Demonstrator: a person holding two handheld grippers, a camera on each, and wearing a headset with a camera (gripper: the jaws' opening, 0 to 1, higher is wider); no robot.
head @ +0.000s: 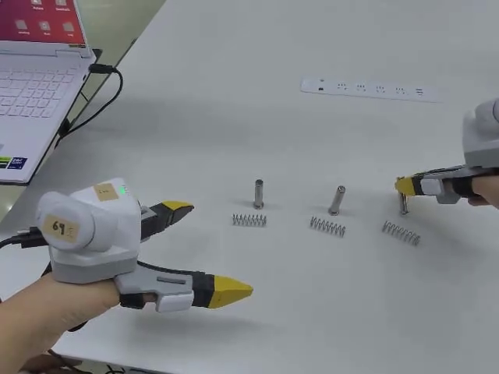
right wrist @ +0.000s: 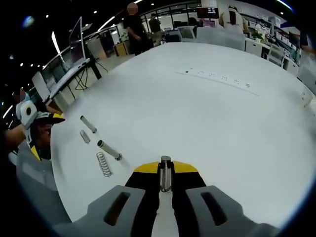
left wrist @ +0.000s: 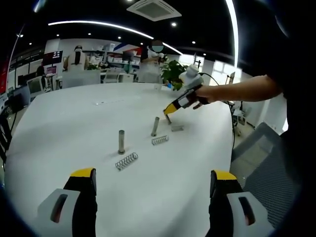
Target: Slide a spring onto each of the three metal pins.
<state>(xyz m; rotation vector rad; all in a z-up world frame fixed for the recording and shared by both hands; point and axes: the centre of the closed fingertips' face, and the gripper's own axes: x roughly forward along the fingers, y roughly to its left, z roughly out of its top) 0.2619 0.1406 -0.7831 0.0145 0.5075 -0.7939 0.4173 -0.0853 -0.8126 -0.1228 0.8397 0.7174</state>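
Three metal pins stand in a row on the white table: the left pin [head: 259, 193], the middle pin [head: 337, 199] and the right pin [head: 404, 204]. In front of each lies a spring: left spring [head: 249, 220], middle spring [head: 327, 227], right spring [head: 401, 233]. My right gripper [head: 404, 186] comes in from the right and is shut on the right pin [right wrist: 165, 177], which stands between its yellow-tipped jaws. My left gripper [head: 207, 249] hovers at the near left, open and holding nothing, well short of the left pin [left wrist: 121, 141] and its spring [left wrist: 126, 161].
An open laptop [head: 39, 78] sits at the far left by the table edge, with a black cable [head: 95, 107] running off it. A white power strip [head: 366, 88] lies at the back right. People and desks stand in the room beyond.
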